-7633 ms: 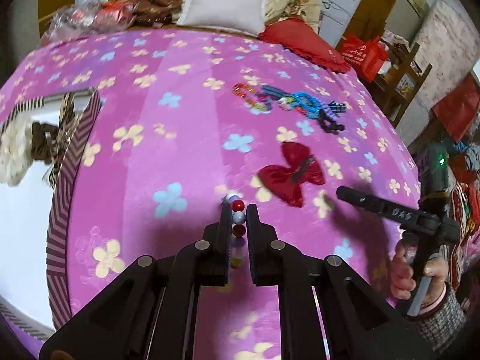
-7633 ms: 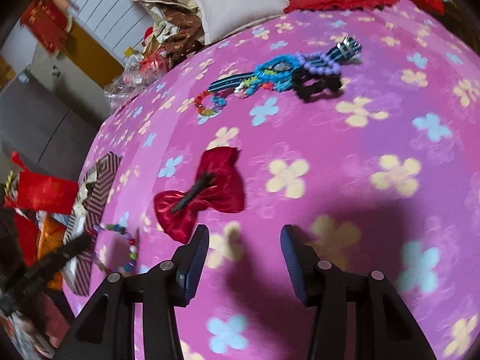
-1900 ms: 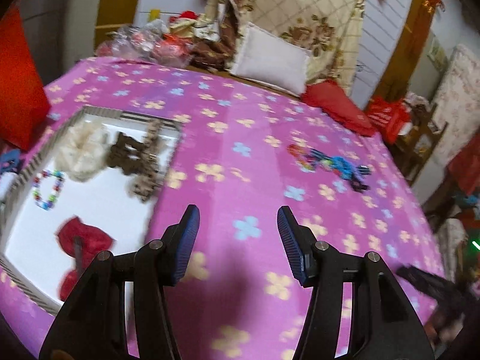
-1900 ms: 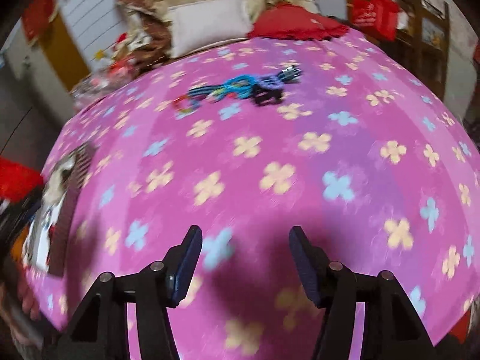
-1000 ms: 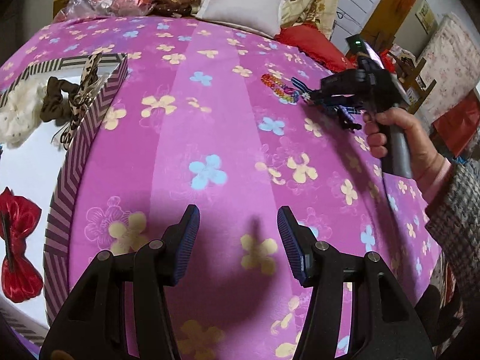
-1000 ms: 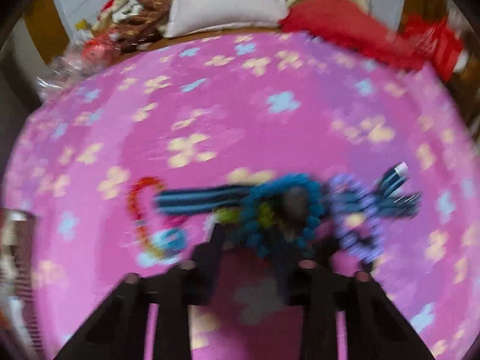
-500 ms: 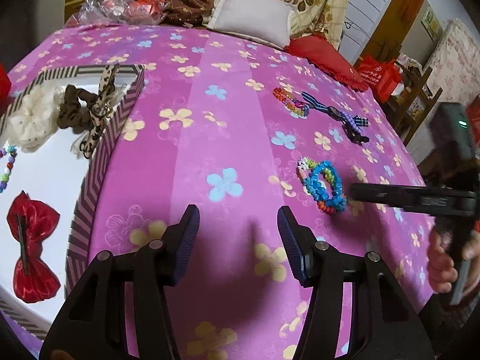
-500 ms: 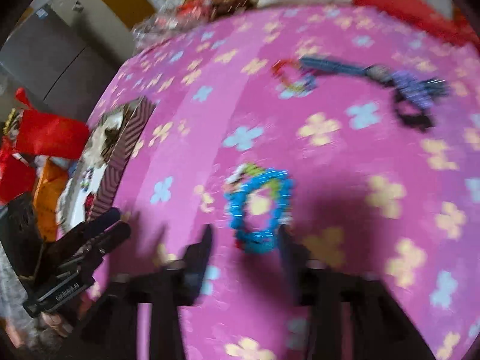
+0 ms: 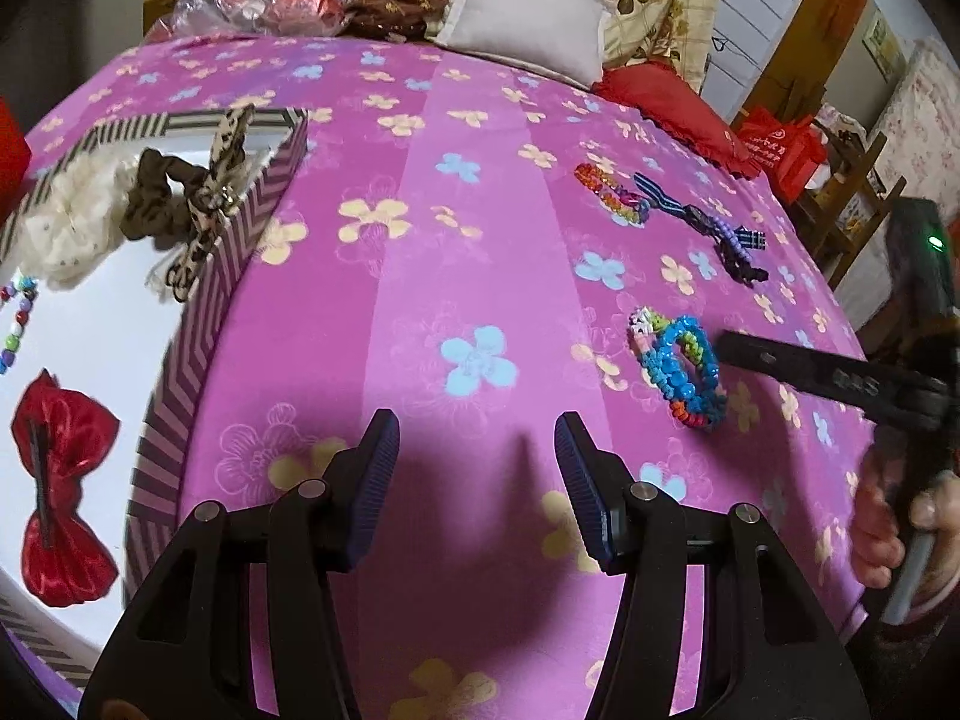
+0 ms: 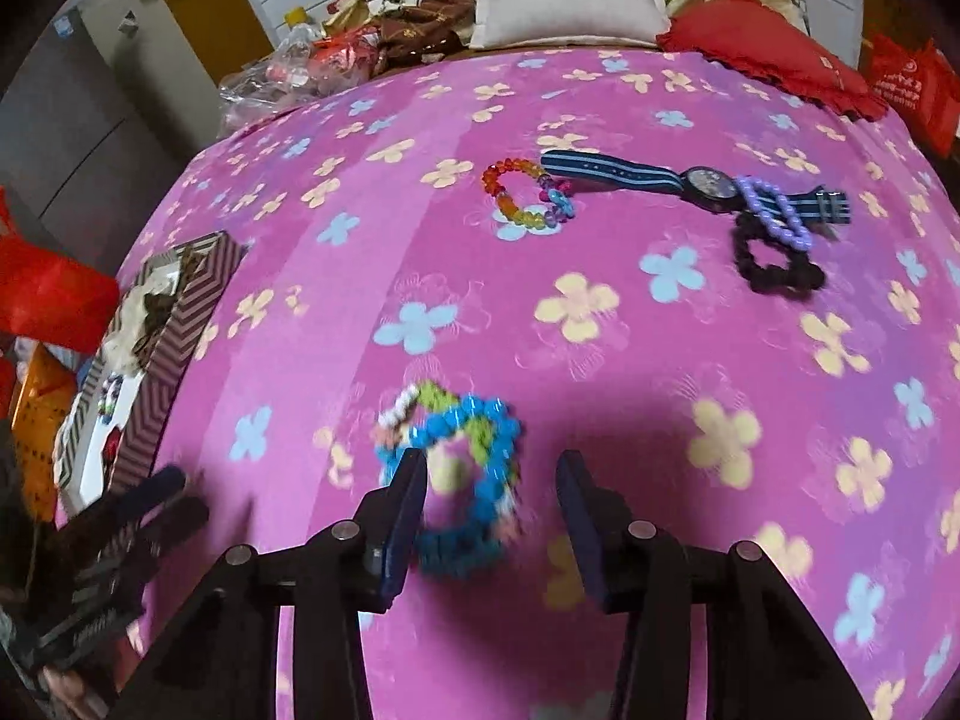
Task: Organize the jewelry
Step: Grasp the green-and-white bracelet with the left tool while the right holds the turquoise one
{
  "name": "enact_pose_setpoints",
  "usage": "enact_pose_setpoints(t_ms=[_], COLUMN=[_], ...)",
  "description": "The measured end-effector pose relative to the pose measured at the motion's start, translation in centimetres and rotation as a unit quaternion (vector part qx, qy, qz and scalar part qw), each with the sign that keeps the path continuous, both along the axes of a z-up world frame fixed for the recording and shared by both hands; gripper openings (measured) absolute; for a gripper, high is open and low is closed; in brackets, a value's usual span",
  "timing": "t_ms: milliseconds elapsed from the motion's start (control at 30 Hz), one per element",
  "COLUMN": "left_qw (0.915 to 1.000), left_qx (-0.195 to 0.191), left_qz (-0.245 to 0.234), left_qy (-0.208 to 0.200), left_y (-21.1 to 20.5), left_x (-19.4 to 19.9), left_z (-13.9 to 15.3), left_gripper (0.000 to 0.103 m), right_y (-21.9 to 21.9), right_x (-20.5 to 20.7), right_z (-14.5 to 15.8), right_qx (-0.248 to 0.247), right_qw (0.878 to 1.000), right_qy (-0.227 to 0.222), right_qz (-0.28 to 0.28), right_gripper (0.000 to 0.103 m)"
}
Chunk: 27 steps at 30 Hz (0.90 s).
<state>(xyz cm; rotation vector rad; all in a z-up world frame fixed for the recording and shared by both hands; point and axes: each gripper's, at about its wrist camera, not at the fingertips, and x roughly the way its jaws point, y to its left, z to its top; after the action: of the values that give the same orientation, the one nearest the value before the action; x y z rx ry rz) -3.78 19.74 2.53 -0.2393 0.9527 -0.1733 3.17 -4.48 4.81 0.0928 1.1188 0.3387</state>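
Note:
A blue beaded bracelet (image 9: 681, 367) lies on the pink flowered cloth, right of centre. In the right wrist view it (image 10: 462, 468) sits between the open fingers of my right gripper (image 10: 489, 513), blurred. My left gripper (image 9: 477, 468) is open and empty over bare cloth. A striped box (image 9: 204, 312) at the left holds a red bow (image 9: 60, 480), a bead bracelet (image 9: 15, 324), a brown scrunchie (image 9: 156, 198) and a white scrunchie (image 9: 66, 216). A rainbow bead bracelet (image 10: 528, 195), a striped watch (image 10: 690, 180), a purple bead bracelet (image 10: 774, 210) and a black scrunchie (image 10: 774, 270) lie farther back.
A white pillow (image 9: 528, 24), a red cushion (image 9: 672, 102) and a heap of bags and cloth (image 9: 312, 0) line the far edge of the bed. Red bags (image 10: 48, 294) stand beside the box. A wooden chair (image 9: 852, 192) is at the right.
My right gripper has come down closer over the blue bracelet, which now lies between its open fingers. My left gripper has shifted slightly and stays open.

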Motion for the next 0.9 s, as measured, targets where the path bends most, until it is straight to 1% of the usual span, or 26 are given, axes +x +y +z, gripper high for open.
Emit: enact_pose_setpoints(t_ms=[67,100,167,200,367,433,500,567,667,800,833,900], left_qw=[1.0000,1.0000,1.0000,1.0000,1.0000,1.0000,1.0000,1.0000,1.0000,1.0000,1.0000,1.0000], left_qx=[0.000,0.001,0.001,0.001,0.006,0.008,0.008,0.009,0.008,0.007,0.007,0.006], left_qz=[-0.001,-0.001,-0.001,-0.002,-0.002,-0.001,0.001,0.002,0.000,-0.004,-0.005,-0.008], left_qy=[0.000,-0.001,-0.003,-0.003,-0.003,-0.003,-0.001,0.002,0.002,-0.001,0.000,0.001], left_y=[0.0,0.0,0.0,0.0,-0.2,-0.3,-0.3,-0.3,-0.3,-0.4,-0.4,-0.6], left_x=[0.0,0.1,0.0,-0.1,0.0,-0.1,0.0,0.0,0.0,-0.1,-0.1,-0.2], left_z=[0.0,0.1,0.1,0.2,0.0,-0.1,-0.2,-0.4,-0.3,-0.2,-0.3,-0.3], left_gripper=[0.054,0.054,0.054,0.054,0.054,0.054,0.054,0.054,0.054,0.054,0.054,0.054], right_y=[0.5,0.6,0.6,0.5,-1.8,-3.1,-3.6,-4.0,-5.0,-6.1,-6.1,-6.0], right_x=[0.8,1.1,1.1,1.0,-0.9,-1.7,-2.1,-2.3,-2.2,-1.8,-1.7,-1.7], right_z=[-1.0,-1.3,-1.5,-1.3,1.4,2.4,2.8,2.6,1.7,-0.4,-0.9,-1.2], right_qx=[0.008,0.010,0.020,0.027,0.066,0.060,0.028,0.007,-0.025,-0.024,-0.025,-0.043], right_qw=[1.000,1.000,0.999,0.999,0.998,0.997,0.998,0.998,0.995,0.995,0.995,0.994], right_qy=[0.019,0.026,0.028,0.028,-0.001,-0.017,-0.031,-0.030,-0.027,0.002,0.007,-0.006], right_qz=[0.004,0.003,0.004,0.004,-0.019,-0.036,-0.048,-0.056,-0.092,-0.102,-0.101,-0.103], right_gripper=[0.021,0.017,0.013,0.008,0.007,0.007,0.007,0.007,0.007,0.009,0.011,0.025])
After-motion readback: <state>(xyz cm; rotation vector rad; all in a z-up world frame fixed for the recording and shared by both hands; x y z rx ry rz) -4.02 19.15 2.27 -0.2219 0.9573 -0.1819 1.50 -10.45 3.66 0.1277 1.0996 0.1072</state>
